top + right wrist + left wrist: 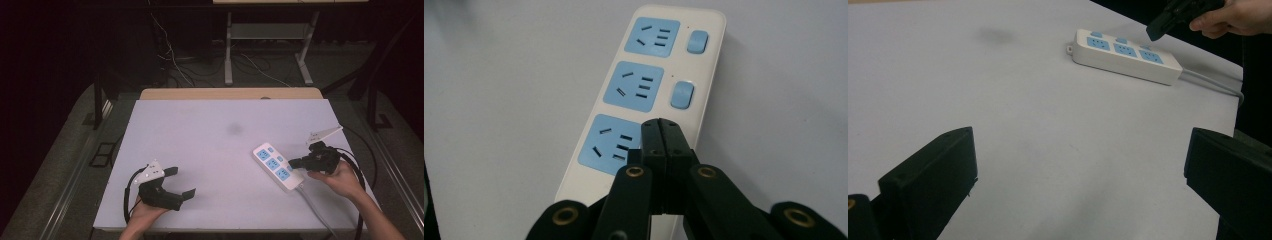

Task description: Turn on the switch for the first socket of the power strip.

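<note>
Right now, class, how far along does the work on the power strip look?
Done: little to see; the power strip lies flat on the table, nothing plugged in. In hand: the right gripper, jaws shut, points at the strip's near end, where the third switch would sit; contact is unclear. The left gripper waits open, apart. Left: probably the two visible switches.

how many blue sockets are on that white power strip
3 blue sockets on the white power strip, in a row along it: far, middle, and near, its corner behind the shut right gripper. None seem hidden.
</note>
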`<action>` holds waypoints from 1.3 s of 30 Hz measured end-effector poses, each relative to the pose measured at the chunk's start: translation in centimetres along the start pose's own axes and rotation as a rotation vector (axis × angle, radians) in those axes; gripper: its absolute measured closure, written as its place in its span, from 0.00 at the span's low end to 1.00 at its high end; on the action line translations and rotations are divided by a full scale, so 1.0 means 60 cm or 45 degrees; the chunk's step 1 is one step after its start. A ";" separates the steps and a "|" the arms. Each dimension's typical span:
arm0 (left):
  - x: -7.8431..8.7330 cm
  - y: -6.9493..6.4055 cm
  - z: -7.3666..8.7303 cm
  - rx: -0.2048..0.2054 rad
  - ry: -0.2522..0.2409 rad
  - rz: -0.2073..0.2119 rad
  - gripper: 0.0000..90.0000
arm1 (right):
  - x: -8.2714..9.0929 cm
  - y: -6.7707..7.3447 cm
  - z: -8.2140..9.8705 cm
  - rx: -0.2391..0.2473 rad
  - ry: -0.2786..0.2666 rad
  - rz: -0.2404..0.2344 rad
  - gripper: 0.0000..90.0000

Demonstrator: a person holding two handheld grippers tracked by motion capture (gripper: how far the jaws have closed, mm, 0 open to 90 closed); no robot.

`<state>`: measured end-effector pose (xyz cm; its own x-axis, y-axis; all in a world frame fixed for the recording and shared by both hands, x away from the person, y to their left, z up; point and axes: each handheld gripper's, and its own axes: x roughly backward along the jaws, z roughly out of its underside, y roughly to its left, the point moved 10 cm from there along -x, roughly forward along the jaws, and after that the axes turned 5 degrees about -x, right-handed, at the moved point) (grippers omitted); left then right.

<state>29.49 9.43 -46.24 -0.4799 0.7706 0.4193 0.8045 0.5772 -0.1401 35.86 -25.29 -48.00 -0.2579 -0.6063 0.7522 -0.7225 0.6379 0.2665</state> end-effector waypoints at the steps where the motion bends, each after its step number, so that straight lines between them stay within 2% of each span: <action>1: 0.000 0.000 0.000 0.001 -0.001 0.000 0.00 | 0.003 0.001 -0.001 0.001 -0.002 0.006 1.00; 8: 0.002 0.001 -0.002 0.005 -0.012 -0.002 0.00 | 0.028 0.006 -0.008 -0.003 -0.017 0.034 1.00; 14: 0.007 0.000 -0.004 0.020 -0.033 -0.004 0.00 | 0.055 0.010 -0.011 -0.030 -0.059 0.057 0.99; 18: 0.009 0.000 -0.005 0.023 -0.039 -0.004 0.00 | 0.070 0.014 -0.011 -0.072 -0.087 0.073 0.90; 26: 0.010 0.000 -0.007 0.026 -0.048 -0.001 0.00 | 0.092 0.029 -0.011 -0.151 -0.150 0.066 0.73; 29: 0.010 0.001 -0.008 0.032 -0.056 -0.001 0.00 | 0.096 0.035 -0.010 -0.179 -0.180 0.071 0.63; 31: 0.011 0.001 -0.008 0.032 -0.057 -0.002 0.00 | 0.098 0.038 -0.009 -0.200 -0.206 0.081 0.53; 33: 0.011 0.001 -0.008 0.033 -0.058 -0.002 0.00 | 0.098 0.041 -0.006 -0.228 -0.230 0.099 0.38; 35: 0.010 0.001 -0.008 0.033 -0.059 0.000 0.00 | 0.097 0.046 -0.005 -0.251 -0.254 0.126 0.16; 38: 0.010 0.001 -0.008 0.031 -0.057 -0.001 0.00 | 0.095 0.056 -0.002 -0.278 -0.294 0.138 0.00; 39: 0.010 0.000 -0.009 0.034 -0.060 0.000 0.00 | 0.093 0.060 0.000 -0.282 -0.302 0.131 0.00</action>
<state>29.38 9.78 -45.52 -0.4967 0.7820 0.3765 0.7950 0.5840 -0.1643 31.81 -26.37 -42.80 -0.4833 -0.6102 0.6278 -0.5348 0.7735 0.3401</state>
